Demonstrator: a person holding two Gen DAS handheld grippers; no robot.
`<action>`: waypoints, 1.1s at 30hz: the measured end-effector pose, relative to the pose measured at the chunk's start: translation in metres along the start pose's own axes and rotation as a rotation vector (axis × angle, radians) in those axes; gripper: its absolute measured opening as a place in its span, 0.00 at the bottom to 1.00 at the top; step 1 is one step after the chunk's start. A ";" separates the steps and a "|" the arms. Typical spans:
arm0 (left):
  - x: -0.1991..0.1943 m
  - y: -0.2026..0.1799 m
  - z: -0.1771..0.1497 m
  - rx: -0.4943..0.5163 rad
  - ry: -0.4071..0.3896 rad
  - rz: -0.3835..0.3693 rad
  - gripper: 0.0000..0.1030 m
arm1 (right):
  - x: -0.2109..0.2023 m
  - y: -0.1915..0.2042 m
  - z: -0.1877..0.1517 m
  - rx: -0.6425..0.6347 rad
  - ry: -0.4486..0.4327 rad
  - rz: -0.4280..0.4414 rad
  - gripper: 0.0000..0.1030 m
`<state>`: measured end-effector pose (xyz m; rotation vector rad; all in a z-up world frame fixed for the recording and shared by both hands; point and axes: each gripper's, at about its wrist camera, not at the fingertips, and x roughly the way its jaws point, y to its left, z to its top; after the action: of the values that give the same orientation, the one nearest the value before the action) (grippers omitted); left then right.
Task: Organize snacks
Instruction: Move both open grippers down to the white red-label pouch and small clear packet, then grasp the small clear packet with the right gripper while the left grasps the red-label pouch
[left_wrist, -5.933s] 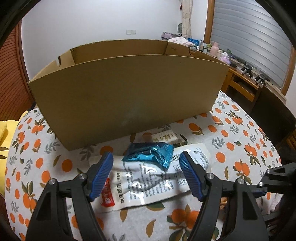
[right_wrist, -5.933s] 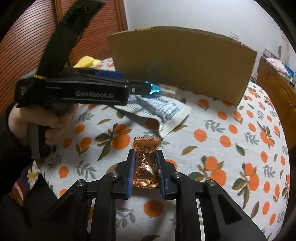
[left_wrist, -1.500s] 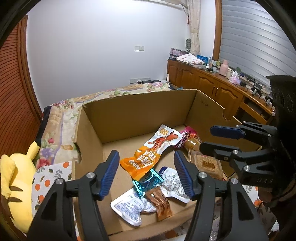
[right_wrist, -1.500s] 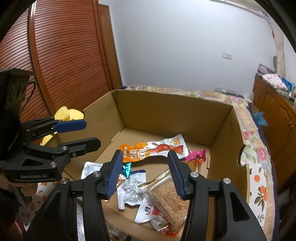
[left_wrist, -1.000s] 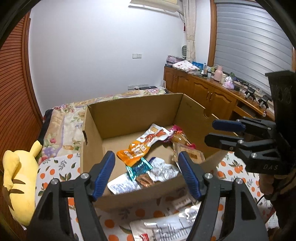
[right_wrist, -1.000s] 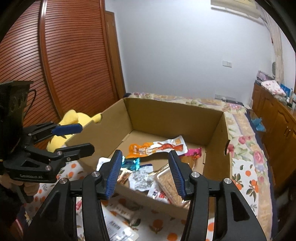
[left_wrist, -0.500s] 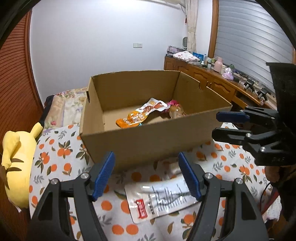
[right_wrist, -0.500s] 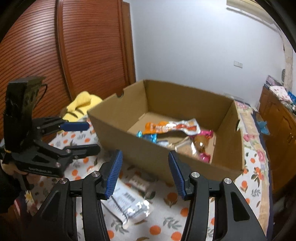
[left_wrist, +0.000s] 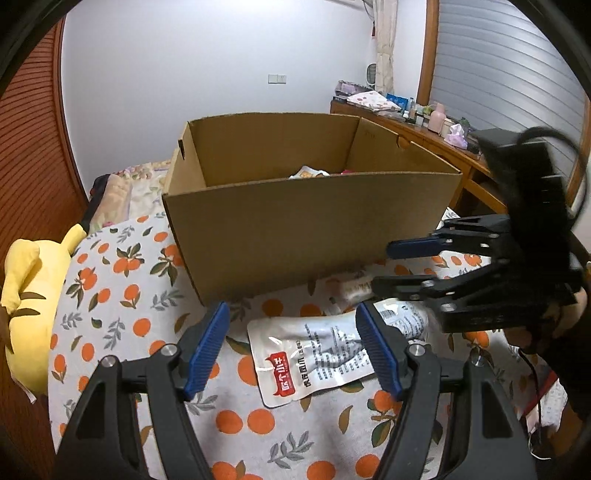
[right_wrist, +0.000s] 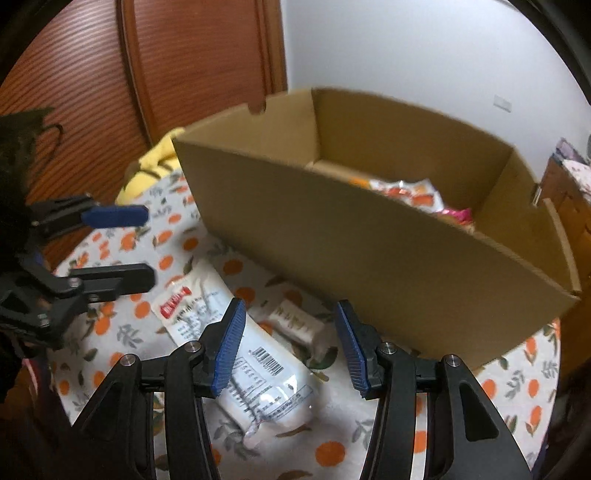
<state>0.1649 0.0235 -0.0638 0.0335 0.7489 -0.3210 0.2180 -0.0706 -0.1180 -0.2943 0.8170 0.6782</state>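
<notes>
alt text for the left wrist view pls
The open left claw hovers over a white snack pouch on an orange-print tablecloth, in front of a cardboard box. The open right claw reaches in from the right.

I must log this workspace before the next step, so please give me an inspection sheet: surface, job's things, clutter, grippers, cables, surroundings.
Surface: tablecloth with an orange-fruit print, partly covered.
Job's things: cardboard box open, some snacks visible inside; large white packet lies flat on the cloth in front of the box; small pale packet lies between it and the box.
Clutter: yellow plush toy at the cloth's edge.
Grippers: left gripper open, empty, above the large packet; right gripper open, empty, above the small packet.
Cables: black cable looping on the right gripper's body.
Surroundings: wooden sideboard with bottles, brown slatted door, white wall.
</notes>
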 end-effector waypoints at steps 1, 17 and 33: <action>0.001 0.000 -0.001 -0.001 0.003 0.000 0.69 | 0.006 -0.001 0.000 -0.005 0.016 0.002 0.48; 0.017 0.003 -0.016 -0.032 0.042 -0.020 0.69 | 0.046 -0.003 0.000 -0.073 0.159 0.021 0.28; 0.008 -0.004 -0.043 -0.073 0.071 -0.012 0.69 | 0.011 0.018 -0.036 -0.058 0.151 0.041 0.19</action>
<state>0.1405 0.0236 -0.1009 -0.0286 0.8311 -0.3044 0.1914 -0.0696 -0.1499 -0.3853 0.9503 0.7257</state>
